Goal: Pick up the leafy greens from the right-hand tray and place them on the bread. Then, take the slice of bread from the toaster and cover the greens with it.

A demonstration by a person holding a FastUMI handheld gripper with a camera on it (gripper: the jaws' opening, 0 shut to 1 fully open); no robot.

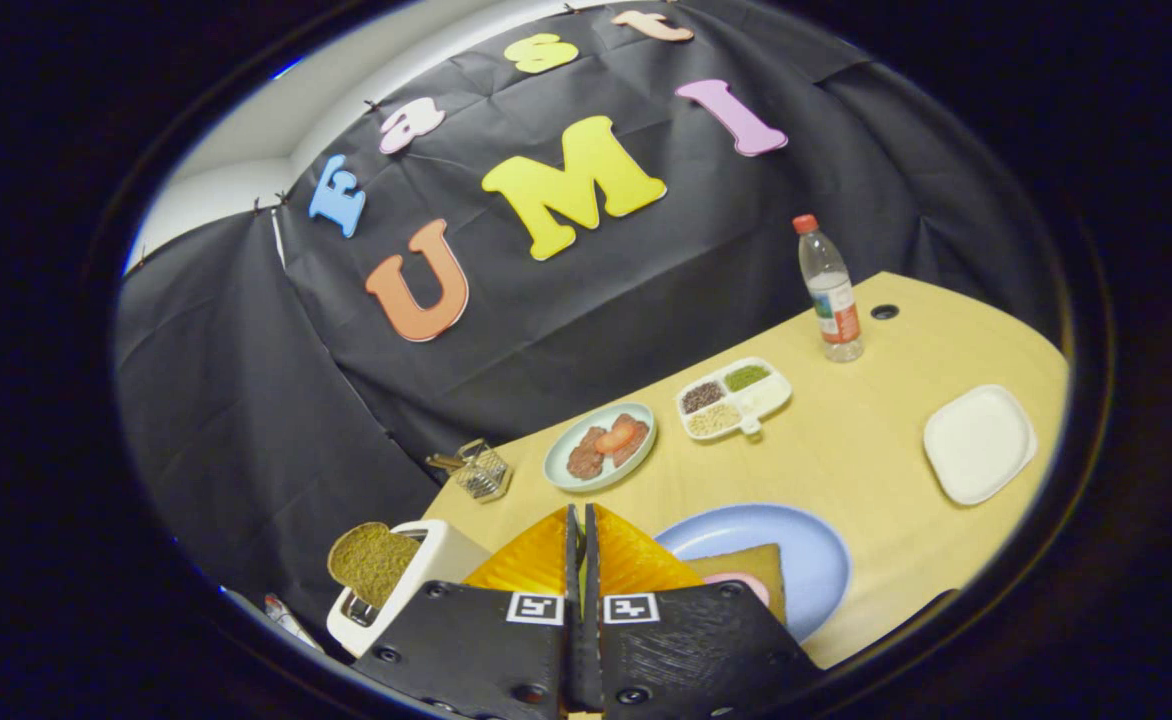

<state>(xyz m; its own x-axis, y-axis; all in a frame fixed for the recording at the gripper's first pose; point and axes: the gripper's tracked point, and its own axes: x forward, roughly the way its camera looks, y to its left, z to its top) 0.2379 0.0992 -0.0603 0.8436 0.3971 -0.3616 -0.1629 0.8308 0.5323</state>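
My gripper [580,515] hangs above the table with its fingers pressed together. A thin green sliver of the leafy greens [581,600] shows in the slit between them. Just right of the fingers lies a blue plate [816,545] bearing a slice of bread [751,562] with a pink slice [743,583] on top. Left of the fingers stands a white toaster [433,565], and a brown bread slice [371,560] sticks out of its slot. The white square tray [979,443] at the right has nothing on it.
Beyond the fingers on the wooden table [846,470] sit a pale plate of meat and tomato slices [601,447], a divided dish of grains [733,397], a water bottle [829,290] and a small wire holder [476,470]. The table's left edge runs past the toaster.
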